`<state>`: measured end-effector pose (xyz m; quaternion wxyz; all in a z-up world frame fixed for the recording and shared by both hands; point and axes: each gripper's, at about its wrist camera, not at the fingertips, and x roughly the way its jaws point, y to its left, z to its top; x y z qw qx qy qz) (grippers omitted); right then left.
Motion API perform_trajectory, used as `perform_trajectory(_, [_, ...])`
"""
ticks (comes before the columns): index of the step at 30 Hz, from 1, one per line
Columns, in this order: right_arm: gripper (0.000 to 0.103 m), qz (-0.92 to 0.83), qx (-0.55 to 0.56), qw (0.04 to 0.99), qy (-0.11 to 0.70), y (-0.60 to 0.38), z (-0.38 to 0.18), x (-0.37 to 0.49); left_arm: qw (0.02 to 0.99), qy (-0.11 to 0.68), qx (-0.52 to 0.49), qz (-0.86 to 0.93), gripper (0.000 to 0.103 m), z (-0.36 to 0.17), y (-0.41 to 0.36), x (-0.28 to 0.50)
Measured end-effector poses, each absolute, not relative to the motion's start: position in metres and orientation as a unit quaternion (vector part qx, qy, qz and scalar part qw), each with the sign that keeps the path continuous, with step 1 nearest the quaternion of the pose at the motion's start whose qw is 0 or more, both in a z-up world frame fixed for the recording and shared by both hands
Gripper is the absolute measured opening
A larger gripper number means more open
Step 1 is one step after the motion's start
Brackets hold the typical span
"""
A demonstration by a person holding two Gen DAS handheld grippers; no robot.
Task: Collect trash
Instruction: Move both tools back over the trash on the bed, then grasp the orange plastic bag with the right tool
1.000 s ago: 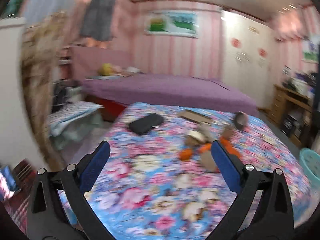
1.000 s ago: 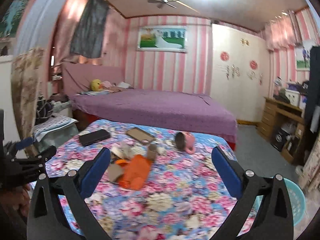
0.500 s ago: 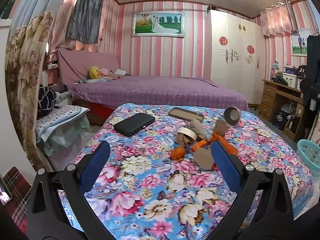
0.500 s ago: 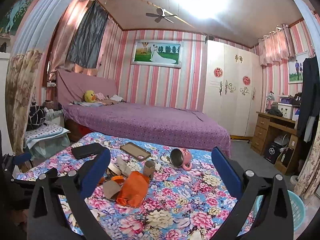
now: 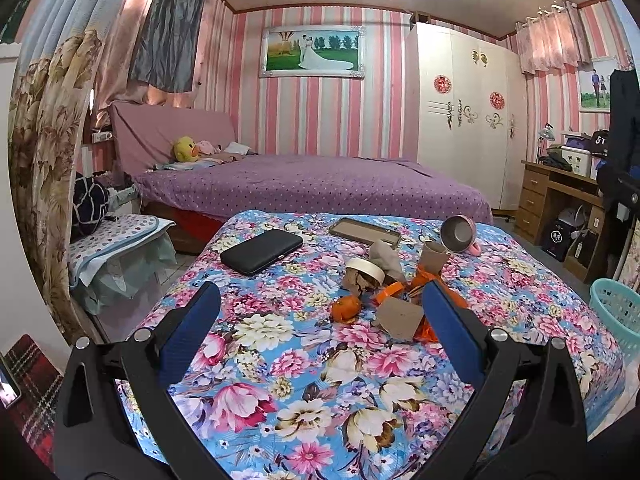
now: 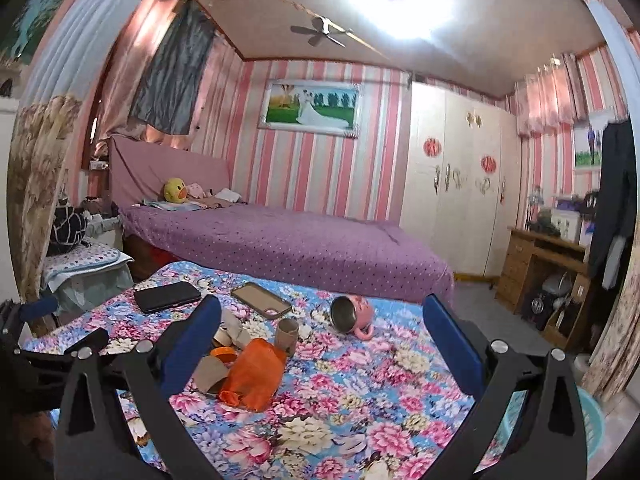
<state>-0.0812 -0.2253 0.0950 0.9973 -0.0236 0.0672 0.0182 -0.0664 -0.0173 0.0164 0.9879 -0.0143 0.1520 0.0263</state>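
A pile of trash lies on the floral cloth: an orange bag, a brown cardboard piece, a cardboard tube, a tape roll and an orange peel. My left gripper is open and empty, above the cloth just short of the pile. My right gripper is open and empty, held higher, with the pile near its left finger. The left gripper also shows at the left edge of the right wrist view.
A black case, a phone case and a tipped pink mug lie behind the pile. A teal basket stands on the floor to the right. A purple bed, a wardrobe and a wooden desk are behind.
Both grippers have steadied after a blurred sweep. The right gripper has tilted upward, showing more ceiling. The left view has settled closer to the pile. Both stay open.
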Motion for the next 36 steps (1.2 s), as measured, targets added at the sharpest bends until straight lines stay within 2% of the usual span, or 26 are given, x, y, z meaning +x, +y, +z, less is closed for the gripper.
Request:
perform_trajectory(5, [0.099,0.004,-0.066,0.997,0.025,-0.222,0.094,-0.086,0.988,0.154,-0.015,0.026,0.098,0.017,-0.018,-0.064])
perform_trajectory(10, [0.099,0.005,-0.034,0.995,0.097,-0.243,0.085,-0.037,0.984,0.173,-0.01,0.03,0.098,0.03,-0.019,-0.043])
perform_trajectory(17, [0.099,0.02,0.009,0.989,0.148,-0.248,0.102,0.035,0.983,0.184,-0.002,0.007,0.098,0.073,-0.02,0.03])
perform_trajectory(20, [0.099,0.031,0.043,0.983,0.174,-0.248,0.09,0.062,0.984,0.177,-0.007,0.02,0.098,0.085,-0.017,0.053])
perform_trajectory(25, [0.099,0.006,0.072,0.973,0.22,-0.25,0.029,0.078,0.982,0.18,-0.049,0.01,0.098,0.059,-0.005,0.065])
perform_trajectory(30, [0.099,0.027,0.091,0.963,0.251,-0.242,0.006,0.092,0.978,0.206,-0.037,0.012,0.098,0.019,-0.003,0.074])
perform_trajectory(36, [0.099,0.073,0.115,0.94,0.314,-0.216,-0.026,0.111,0.973,0.23,-0.012,0.026,0.098,0.005,0.002,0.087])
